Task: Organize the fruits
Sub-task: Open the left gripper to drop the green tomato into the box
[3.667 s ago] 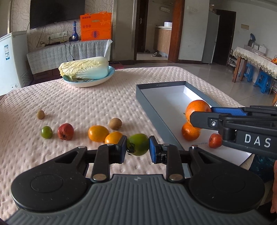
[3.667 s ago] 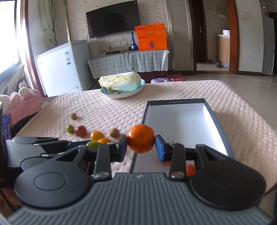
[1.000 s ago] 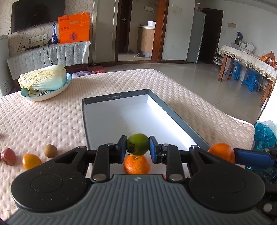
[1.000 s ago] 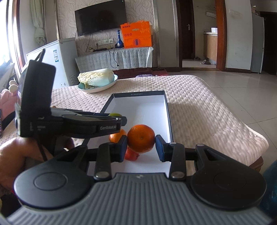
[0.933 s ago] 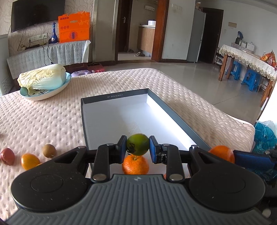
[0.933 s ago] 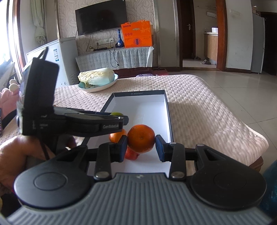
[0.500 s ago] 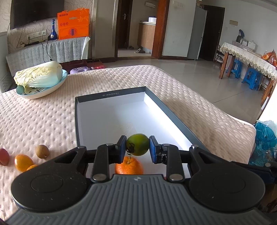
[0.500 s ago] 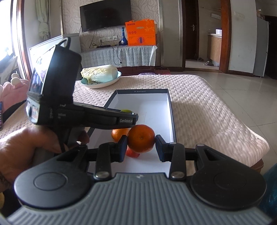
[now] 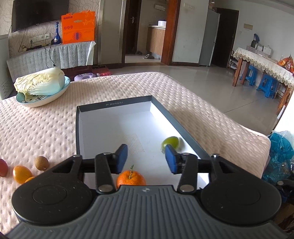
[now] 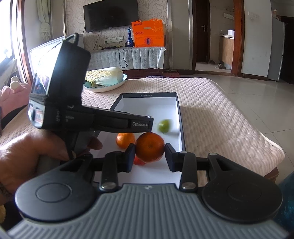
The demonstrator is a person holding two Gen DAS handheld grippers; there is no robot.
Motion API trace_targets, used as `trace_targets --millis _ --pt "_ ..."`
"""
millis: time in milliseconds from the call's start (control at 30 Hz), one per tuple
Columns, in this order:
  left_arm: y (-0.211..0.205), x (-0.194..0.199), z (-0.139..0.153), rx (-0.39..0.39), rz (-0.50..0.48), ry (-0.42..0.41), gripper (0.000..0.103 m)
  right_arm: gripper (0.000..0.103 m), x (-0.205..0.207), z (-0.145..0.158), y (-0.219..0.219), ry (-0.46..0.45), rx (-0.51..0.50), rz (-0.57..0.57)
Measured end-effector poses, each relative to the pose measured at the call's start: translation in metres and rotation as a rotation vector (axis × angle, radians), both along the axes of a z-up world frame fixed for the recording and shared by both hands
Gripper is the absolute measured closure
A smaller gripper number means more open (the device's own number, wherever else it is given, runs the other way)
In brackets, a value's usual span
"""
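Bright daylight fills both views. Glare whitens the box's [image 9: 183, 132] right inner wall. The green fruit [image 10: 164, 125] inside it is motion-blurred. Fisheye distortion bends doorways beyond the box.

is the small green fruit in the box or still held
In the box: the small round green fruit lies on the grey box's white floor, clear of the left tool, whose jaws just opened.

Patterned wallpaper wall [image 10: 73, 14] with a black flat-screen TV [image 10: 110, 14] mounted far left, an orange gift box [image 9: 78, 29] on a cloth-covered sideboard [image 9: 55, 57], glossy tiled floor [image 9: 211, 86], blue plastic stools [image 9: 266, 86] under a lace-covered wooden side table [image 9: 261, 60] far right.
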State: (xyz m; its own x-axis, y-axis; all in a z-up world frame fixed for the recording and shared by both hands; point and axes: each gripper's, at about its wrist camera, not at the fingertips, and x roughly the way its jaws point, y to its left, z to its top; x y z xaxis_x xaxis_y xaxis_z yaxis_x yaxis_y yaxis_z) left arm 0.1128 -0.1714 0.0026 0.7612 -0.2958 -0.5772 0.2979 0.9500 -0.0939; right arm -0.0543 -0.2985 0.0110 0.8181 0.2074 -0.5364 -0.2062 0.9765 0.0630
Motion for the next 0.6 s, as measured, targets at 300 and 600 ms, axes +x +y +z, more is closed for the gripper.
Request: trace_targets --millis 300,600 --pt "0.005 -0.005 0.005 -0.013 0.003 -0.023 0.048 0.065 0.000 0.000 0.001 -0.001 -0.003 -0.008" --pt "0.012 -0.010 0.007 -0.011 0.011 -0.032 0.047 0.065 0.003 -0.001 0.001 0.003 -0.003 -0.024"
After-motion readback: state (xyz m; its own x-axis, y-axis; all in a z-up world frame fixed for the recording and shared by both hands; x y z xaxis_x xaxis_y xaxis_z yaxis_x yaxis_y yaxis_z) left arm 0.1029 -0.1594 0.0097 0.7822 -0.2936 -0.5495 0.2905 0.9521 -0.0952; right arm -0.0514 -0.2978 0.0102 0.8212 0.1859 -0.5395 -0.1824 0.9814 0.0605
